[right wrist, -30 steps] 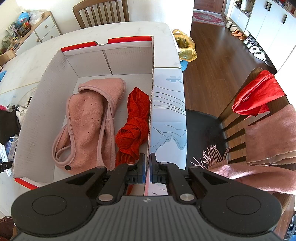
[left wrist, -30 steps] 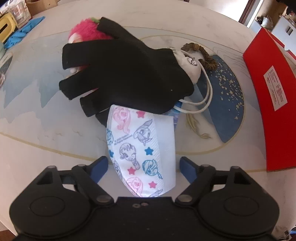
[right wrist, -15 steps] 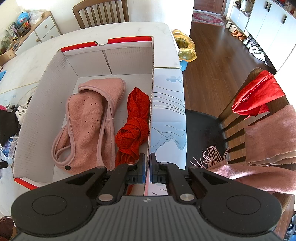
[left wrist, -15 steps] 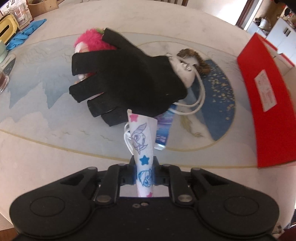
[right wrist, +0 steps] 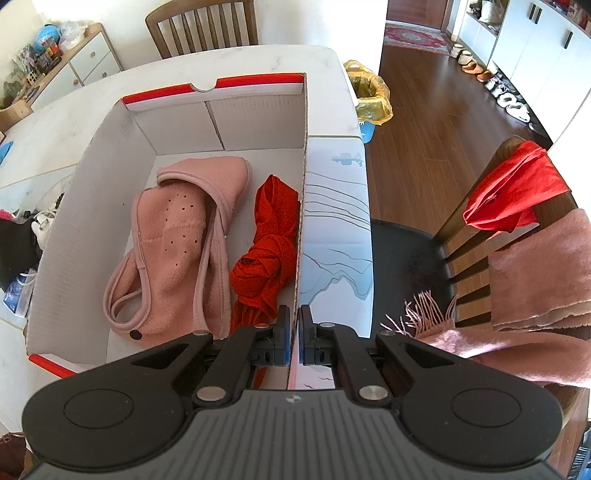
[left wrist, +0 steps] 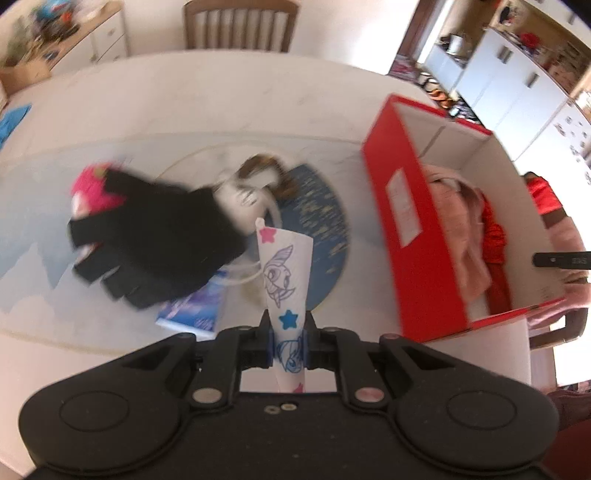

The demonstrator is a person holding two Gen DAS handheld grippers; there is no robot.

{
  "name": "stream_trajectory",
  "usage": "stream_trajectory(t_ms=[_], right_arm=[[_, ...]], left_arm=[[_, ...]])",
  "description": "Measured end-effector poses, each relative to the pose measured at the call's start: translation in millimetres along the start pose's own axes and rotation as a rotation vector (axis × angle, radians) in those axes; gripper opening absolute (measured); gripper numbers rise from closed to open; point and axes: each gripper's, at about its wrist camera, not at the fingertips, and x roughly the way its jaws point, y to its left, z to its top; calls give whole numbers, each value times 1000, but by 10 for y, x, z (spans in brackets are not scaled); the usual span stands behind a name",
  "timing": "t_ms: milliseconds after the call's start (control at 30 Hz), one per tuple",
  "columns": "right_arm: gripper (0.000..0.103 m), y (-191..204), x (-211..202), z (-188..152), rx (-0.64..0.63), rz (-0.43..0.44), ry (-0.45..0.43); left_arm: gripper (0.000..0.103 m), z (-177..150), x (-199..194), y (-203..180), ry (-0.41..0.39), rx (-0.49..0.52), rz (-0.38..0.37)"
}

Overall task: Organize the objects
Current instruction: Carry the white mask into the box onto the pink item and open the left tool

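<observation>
My left gripper (left wrist: 289, 341) is shut on a white cartoon-print face mask (left wrist: 283, 266) and holds it folded upright above the table. Behind it a black glove (left wrist: 155, 236) lies over a pink fluffy item (left wrist: 90, 188) and a white pouch (left wrist: 245, 197). The red box (left wrist: 402, 229) stands to the right. My right gripper (right wrist: 294, 338) is shut on the box's right wall (right wrist: 301, 206). Inside the box lie a pink fleece hat (right wrist: 177, 243) and a red cloth (right wrist: 267, 251).
A blue packet (left wrist: 192, 306) lies under the glove. A chair (right wrist: 476, 236) with a red cloth and pink scarf (right wrist: 535, 280) stands right of the table edge. Another chair (right wrist: 203, 26) is at the far side.
My left gripper closed on the mask, lifted it off the table and swung right toward the box. The right gripper stayed shut on the box wall.
</observation>
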Motion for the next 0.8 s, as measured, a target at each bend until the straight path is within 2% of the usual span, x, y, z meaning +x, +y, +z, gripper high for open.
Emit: stream_trajectory(t_ms=[367, 700, 800], right_arm=[[3, -3, -4, -8, 2, 4, -7], [3, -3, -6, -2, 7, 5, -4], [3, -6, -3, -1, 9, 6, -3]], left_arm=[[12, 292, -114, -607, -33, 137, -79], [13, 570, -93, -1240, -26, 267, -172], [14, 630, -36, -1470, -19, 320, -172]])
